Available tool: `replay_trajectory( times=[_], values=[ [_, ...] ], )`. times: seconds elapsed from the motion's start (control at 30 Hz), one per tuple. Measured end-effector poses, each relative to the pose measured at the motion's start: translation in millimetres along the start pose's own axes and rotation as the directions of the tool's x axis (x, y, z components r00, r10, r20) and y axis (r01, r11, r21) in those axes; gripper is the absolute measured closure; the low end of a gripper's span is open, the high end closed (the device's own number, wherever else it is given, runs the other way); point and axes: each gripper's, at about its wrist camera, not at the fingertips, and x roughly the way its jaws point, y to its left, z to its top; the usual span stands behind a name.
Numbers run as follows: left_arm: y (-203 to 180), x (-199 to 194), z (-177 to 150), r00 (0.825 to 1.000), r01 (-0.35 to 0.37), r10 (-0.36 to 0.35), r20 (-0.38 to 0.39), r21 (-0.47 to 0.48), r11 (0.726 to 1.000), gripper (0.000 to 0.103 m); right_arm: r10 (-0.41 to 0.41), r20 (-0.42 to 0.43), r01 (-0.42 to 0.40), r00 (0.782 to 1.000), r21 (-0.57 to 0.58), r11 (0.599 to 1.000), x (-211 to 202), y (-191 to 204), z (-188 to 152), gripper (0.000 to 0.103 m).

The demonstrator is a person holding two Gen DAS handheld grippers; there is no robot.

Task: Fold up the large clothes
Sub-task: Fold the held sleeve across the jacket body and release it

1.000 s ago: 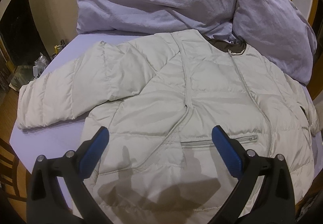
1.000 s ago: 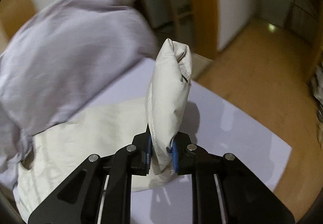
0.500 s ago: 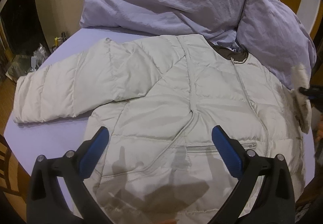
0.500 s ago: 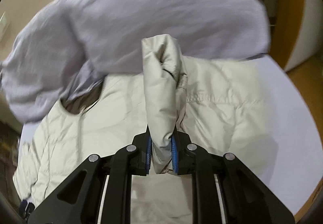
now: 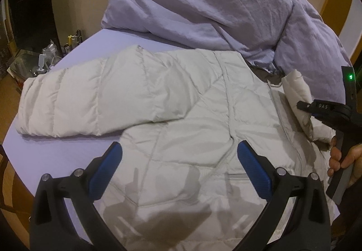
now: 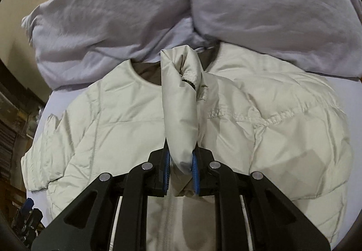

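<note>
A cream quilted puffer jacket (image 5: 181, 115) lies front up on a lilac bed sheet (image 5: 52, 160), with one sleeve (image 5: 67, 106) stretched out to the left. My left gripper (image 5: 178, 169) is open and empty, hovering above the jacket's lower front. My right gripper (image 6: 181, 169) is shut on the cuff end of the other sleeve (image 6: 178, 101), holding it folded over the jacket's chest (image 6: 126, 119) near the collar. In the left wrist view the right gripper (image 5: 303, 106) shows at the right edge with the sleeve (image 5: 296, 85) in it.
Crumpled lilac bedding and pillows (image 5: 203, 6) pile behind the collar. A cluttered low table (image 5: 45, 58) stands left of the bed, and the wooden floor (image 5: 9, 83) shows below it. The bed edge (image 5: 18, 174) runs along the left front.
My right gripper has swung the held sleeve from beyond the bed's right edge inward over the jacket's chest. The left gripper has drifted slightly and stays open.
</note>
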Motion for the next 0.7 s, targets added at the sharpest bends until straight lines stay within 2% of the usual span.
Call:
replay_trajectory(
  times=[0.1, 0.23, 0.3, 0.37, 0.47, 0.57, 0.7],
  values=[
    [8.6, -0.7, 4.8, 1.0, -0.016, 0.016, 0.008, -0.018, 1.0, 0.002, 0.006, -0.029, -0.007, 1.0, -0.034, 0.999, 13.5, 17.3, -1.3, 0.086],
    [17.9, 1.1, 10.6, 0.999, -0.046, 0.046, 0.012, -0.036, 0.998, 0.002, -0.038, -0.089, 0.028, 0.995, -0.112, 0.993, 37.3, 31.8, -12.7, 0.083],
    [23.3, 1.8, 13.6, 0.998, -0.066, 0.067, 0.014, -0.041, 0.997, 0.002, -0.034, -0.085, 0.022, 0.996, -0.142, 0.99, 33.9, 35.2, -13.8, 0.078],
    [28.3, 2.3, 15.7, 0.996, -0.082, 0.083, 0.018, -0.043, 0.996, 0.002, 0.02, -0.081, -0.03, 0.997, -0.124, 0.992, 23.7, 34.9, -9.2, 0.058],
    [36.4, 3.4, 19.2, 0.994, -0.103, 0.104, 0.02, -0.051, 0.993, 0.002, 0.056, 0.02, -0.053, 0.998, -0.099, 0.994, -0.9, 29.2, 4.6, 0.051],
    [43.8, 4.5, 22.5, 0.993, -0.113, 0.115, 0.023, -0.06, 0.992, 0.002, -0.011, 0.079, 0.016, 0.997, -0.064, 0.998, -6.4, 16.2, 17.1, 0.051],
    [52.1, 6.6, 26.3, 0.992, -0.125, 0.127, 0.024, -0.069, 0.99, 0.002, -0.081, 0.023, 0.082, 0.996, -0.035, 0.996, 15.2, 5.4, 19.7, 0.051]
  ],
)
